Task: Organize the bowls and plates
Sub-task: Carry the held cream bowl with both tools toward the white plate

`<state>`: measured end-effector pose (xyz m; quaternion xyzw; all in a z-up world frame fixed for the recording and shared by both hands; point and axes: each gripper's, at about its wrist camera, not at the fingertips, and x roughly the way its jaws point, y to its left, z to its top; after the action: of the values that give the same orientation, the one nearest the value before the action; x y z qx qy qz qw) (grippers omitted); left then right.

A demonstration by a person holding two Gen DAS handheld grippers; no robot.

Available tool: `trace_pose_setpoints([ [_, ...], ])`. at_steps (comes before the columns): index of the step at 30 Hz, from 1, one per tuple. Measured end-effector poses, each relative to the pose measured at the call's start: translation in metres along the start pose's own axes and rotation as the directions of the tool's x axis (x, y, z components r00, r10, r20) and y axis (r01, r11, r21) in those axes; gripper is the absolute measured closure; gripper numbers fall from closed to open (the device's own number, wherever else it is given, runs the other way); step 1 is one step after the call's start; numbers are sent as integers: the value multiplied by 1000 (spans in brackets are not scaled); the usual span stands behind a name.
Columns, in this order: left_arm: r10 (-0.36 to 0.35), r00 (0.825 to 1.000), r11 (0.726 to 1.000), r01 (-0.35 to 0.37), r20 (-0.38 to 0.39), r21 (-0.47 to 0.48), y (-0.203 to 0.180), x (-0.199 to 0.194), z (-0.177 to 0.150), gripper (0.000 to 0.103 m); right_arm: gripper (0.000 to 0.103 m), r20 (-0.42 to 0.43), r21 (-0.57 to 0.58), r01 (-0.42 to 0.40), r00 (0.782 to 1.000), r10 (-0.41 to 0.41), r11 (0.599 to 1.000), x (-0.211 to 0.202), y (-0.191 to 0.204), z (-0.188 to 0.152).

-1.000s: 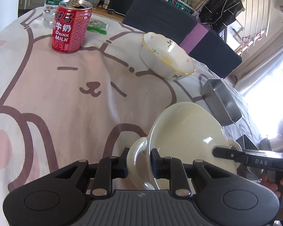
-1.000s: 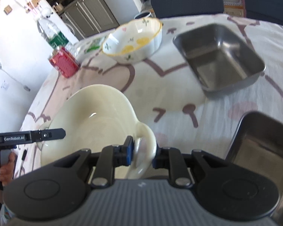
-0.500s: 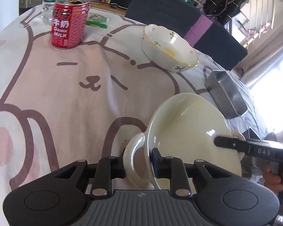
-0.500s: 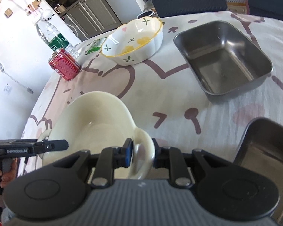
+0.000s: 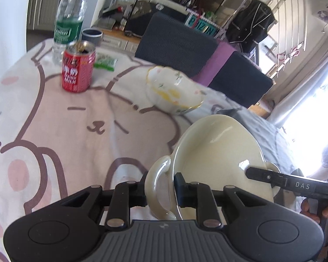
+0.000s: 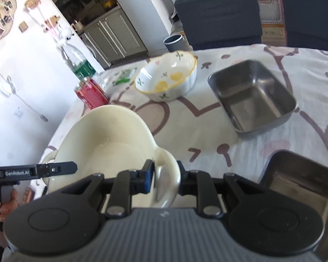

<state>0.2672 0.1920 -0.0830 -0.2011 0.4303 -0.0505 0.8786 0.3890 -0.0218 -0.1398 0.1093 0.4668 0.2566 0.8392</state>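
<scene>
A cream bowl (image 5: 218, 152) with two loop handles hangs tilted above the tablecloth, carried between both grippers. My left gripper (image 5: 160, 185) is shut on one handle, its pads pinching the loop. My right gripper (image 6: 164, 176) is shut on the opposite handle of the same cream bowl (image 6: 111, 135). Each view shows the other gripper's finger at the far rim. A white floral bowl (image 5: 175, 89) with a yellow rim sits on the cloth beyond, also seen in the right wrist view as the floral bowl (image 6: 166, 80).
A steel tray (image 6: 253, 100) lies right of the floral bowl, and a second steel tray (image 6: 301, 181) is near the right gripper. A red milk can (image 5: 77, 69), a water bottle (image 5: 68, 21) and a green packet (image 5: 105, 61) stand at the far left. Dark chairs (image 5: 177, 43) line the far edge.
Both grippers have risen with the cream bowl held by its handles, so the bowl now hangs higher above the cloth. The views have tipped up and show more of the room.
</scene>
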Motion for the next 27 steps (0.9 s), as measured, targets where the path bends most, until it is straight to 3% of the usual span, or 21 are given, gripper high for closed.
trace_pose_setpoints([
  [15, -81, 995, 994, 76, 60, 72, -104, -55, -33, 79, 77, 106, 60, 45, 993, -51, 997, -135, -16, -28],
  [27, -162, 986, 977, 156, 31, 143, -165, -59, -72, 79, 77, 150, 160, 113, 979, -137, 981, -211, -42, -77],
])
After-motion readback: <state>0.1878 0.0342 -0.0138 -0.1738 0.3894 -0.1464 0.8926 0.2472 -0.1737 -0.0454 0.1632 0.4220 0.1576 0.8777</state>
